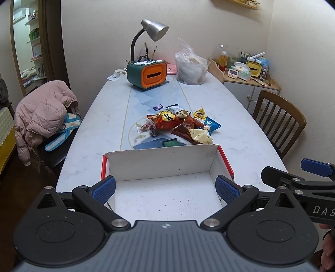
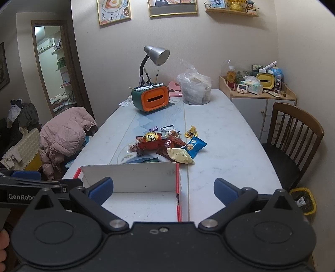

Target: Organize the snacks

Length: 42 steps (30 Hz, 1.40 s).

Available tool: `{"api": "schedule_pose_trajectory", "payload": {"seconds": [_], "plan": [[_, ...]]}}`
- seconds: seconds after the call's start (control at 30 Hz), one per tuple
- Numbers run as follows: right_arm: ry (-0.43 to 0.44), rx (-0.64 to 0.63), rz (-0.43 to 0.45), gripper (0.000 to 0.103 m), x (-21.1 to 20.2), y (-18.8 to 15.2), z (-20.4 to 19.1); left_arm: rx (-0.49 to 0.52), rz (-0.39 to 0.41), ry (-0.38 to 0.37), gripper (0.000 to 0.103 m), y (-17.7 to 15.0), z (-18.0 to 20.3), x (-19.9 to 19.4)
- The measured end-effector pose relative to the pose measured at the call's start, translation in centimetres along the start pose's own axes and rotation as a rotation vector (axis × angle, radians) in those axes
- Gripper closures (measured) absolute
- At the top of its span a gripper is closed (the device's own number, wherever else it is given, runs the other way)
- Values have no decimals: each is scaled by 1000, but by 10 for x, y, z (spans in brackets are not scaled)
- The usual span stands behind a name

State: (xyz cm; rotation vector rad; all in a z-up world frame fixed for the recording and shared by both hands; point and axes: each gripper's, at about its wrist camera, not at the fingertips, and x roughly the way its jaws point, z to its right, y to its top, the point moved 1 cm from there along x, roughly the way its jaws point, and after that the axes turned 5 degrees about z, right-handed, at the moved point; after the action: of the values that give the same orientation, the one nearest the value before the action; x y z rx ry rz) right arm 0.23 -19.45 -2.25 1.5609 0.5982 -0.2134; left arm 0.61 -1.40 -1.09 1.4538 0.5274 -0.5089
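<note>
green packet (image 1: 170,143) half behind box wall (image 1: 163,162), wrapper print unreadable

A lived-in home dining room, centred on a long marble-patterned table (image 2: 219,129). Wooden slat-back chair (image 2: 293,134) at the table's right side; pink puffer jacket (image 2: 65,134) slung over a seat at its left. Beyond the table's far end, framed food prints (image 2: 114,10) on the wall; a cluttered corner cabinet (image 2: 259,104) to its far right.
</note>
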Motion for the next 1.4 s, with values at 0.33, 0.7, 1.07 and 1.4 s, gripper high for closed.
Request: {"api": "schedule_pose_trajectory", "payload": {"seconds": [0.33,0.7,1.07,1.4], "plan": [[28,-9,-65,1,45,16,23,-2,-55,41,1,14,8,39],[93,-26,-144,3,103,61,47,-7,-73,69,1,67,-2,76],[116,-43,-227,7,175,112,73,12,-109,61,1,134,-11,141],[127,-16,-411,11,270,120,87,-91,-372,-14,1,149,-5,248]]}}
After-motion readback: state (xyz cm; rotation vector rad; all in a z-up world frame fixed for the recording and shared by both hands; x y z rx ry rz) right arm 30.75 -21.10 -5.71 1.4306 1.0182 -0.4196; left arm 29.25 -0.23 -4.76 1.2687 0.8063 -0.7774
